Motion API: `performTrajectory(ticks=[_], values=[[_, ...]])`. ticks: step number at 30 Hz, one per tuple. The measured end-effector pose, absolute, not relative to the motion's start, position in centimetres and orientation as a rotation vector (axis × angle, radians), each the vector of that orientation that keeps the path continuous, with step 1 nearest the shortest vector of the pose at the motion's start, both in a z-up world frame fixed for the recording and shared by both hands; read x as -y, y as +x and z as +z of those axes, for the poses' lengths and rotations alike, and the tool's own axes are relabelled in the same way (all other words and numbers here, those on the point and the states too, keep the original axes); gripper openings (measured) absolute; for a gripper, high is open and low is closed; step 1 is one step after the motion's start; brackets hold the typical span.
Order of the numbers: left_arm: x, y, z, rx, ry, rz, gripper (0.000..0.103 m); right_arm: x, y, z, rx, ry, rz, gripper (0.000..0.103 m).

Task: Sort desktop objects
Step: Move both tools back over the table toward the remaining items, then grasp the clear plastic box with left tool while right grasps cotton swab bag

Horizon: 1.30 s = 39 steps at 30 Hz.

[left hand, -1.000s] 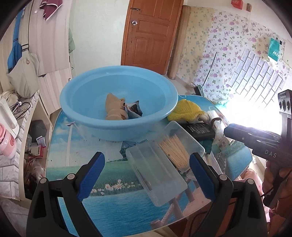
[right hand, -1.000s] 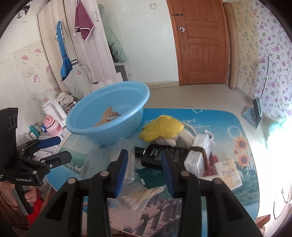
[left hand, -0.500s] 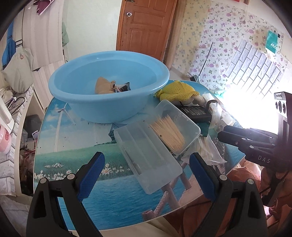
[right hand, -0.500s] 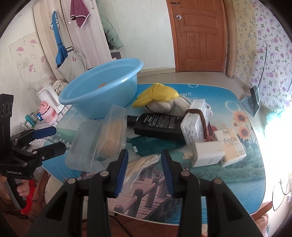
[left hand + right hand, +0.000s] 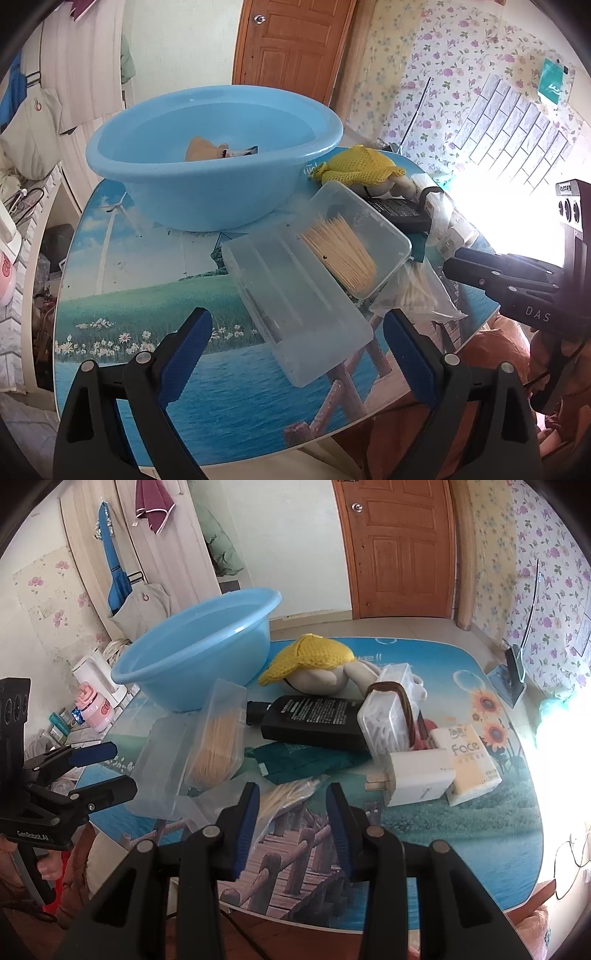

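**Desk:** While poised over the scenery-printed tabletop (image 5: 129,302), at which step of the sort?

**Field:** Between picks, judging by empty jaws. Left gripper (image 5: 297,321) spread wide, pinching nothing, aimed at the clear hinged plastic case (image 5: 295,295), half filled with wooden toothpicks (image 5: 340,254). Right gripper (image 5: 293,793) parted only narrowly, also empty, with a clear bag of thin sticks (image 5: 221,794) at its 12 o'clock.

**Desk:** Next?

**Field:** Probably closing on one loose item and carrying it to the round light-blue plastic basin (image 5: 207,199), at 11 o'clock from the case. Calls for a low, square approach; likely slippery film on that bag.

**Desk:** Tally?

**Field:** One basin, two items (image 5: 203,147) visible inside. Outside:
- one case
- one bag
- one yellow-crocheted plush toy (image 5: 310,653)
- one flat black bottle (image 5: 314,720)
- one clear swab box (image 5: 384,720)
- one white plug charger (image 5: 417,775)
- one tissue pack (image 5: 472,760)
- one dark-green sachet (image 5: 306,762)
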State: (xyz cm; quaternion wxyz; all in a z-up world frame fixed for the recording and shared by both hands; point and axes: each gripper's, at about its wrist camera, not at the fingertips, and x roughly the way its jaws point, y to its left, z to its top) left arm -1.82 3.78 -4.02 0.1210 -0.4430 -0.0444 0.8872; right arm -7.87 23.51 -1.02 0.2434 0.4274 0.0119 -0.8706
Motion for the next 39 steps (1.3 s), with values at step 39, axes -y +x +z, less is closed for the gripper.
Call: performTrajectory(ticks=[39], values=[[-3.2, -3.1, -6.6, 0.128, -1.374, 2.576, 0.067, -20.2, -7.4, -2.5, -0.052, 1.223, -2.303, 0.078]])
